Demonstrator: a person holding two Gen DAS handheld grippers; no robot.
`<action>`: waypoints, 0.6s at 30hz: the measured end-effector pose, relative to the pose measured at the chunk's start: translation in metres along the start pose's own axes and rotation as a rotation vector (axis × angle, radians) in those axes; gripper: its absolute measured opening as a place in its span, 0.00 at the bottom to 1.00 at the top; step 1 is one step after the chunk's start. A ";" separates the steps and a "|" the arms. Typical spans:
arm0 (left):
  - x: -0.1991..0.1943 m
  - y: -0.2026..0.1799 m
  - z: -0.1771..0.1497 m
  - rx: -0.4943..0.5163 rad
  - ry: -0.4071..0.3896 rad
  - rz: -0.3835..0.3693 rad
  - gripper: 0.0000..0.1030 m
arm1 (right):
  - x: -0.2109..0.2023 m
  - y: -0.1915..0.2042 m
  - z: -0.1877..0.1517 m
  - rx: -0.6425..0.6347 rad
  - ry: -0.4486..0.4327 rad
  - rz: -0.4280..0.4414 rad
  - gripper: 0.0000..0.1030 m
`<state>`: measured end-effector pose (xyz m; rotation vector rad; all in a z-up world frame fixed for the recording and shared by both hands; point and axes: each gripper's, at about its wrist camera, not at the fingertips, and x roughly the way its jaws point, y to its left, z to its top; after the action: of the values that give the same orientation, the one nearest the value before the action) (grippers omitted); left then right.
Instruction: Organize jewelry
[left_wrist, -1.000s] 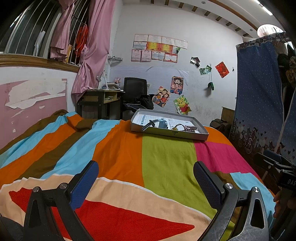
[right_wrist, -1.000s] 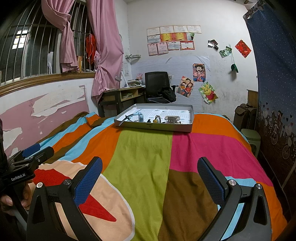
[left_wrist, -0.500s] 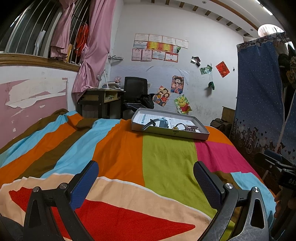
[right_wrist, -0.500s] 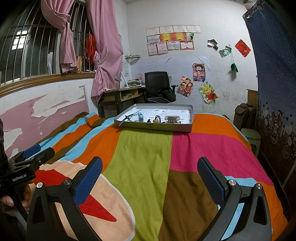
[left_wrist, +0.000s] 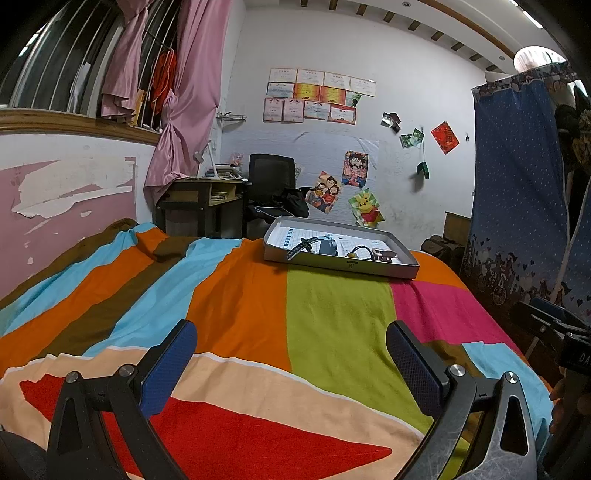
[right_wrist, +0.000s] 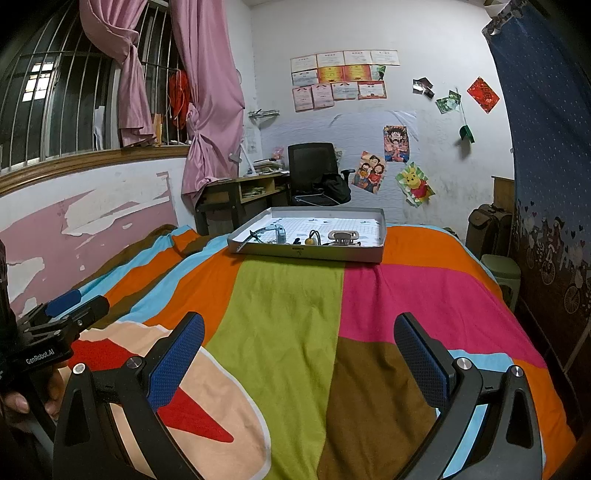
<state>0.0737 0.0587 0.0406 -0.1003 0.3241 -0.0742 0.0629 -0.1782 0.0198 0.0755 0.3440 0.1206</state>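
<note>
Both tools sit low at the near end of the bed with its striped, many-coloured cotton cover (right_wrist: 291, 317), and both point at the same target. The left gripper (left_wrist: 291, 365) has its jaws spread wide with nothing between the blue pads; the right gripper (right_wrist: 299, 354) likewise, jaws wide apart and empty. That reads as readiness, though it would equally suit hands drawn clear after a sort.

The jewelry is all at the far end: a shallow grey cardboard tray lined with white gridded paper (right_wrist: 306, 254) rests flat on the cover, well apart from either gripper. Inside, a pale blue watch with a dark strap (right_wrist: 275, 233) lies at the left, its strap poking over the near left rim. Near the middle sits a small yellow bead on a black cord loop (right_wrist: 311, 239), and just right of it a beige claw hair clip (right_wrist: 343, 236).

The tray's low walls keep small pieces from rolling off into the soft bedding. Whether they are already sorted, I cannot tell.
</note>
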 end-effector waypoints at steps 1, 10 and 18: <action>0.000 0.001 0.000 0.001 -0.001 0.001 1.00 | 0.000 0.000 0.000 0.000 -0.001 -0.001 0.98; 0.000 -0.001 -0.001 0.000 0.000 0.000 1.00 | -0.002 0.005 0.002 0.008 -0.003 -0.004 0.98; 0.001 0.002 0.000 0.000 0.003 -0.004 1.00 | -0.001 0.005 0.003 0.012 -0.009 -0.007 0.98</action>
<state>0.0751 0.0610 0.0399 -0.1012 0.3266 -0.0785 0.0621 -0.1732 0.0231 0.0870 0.3360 0.1116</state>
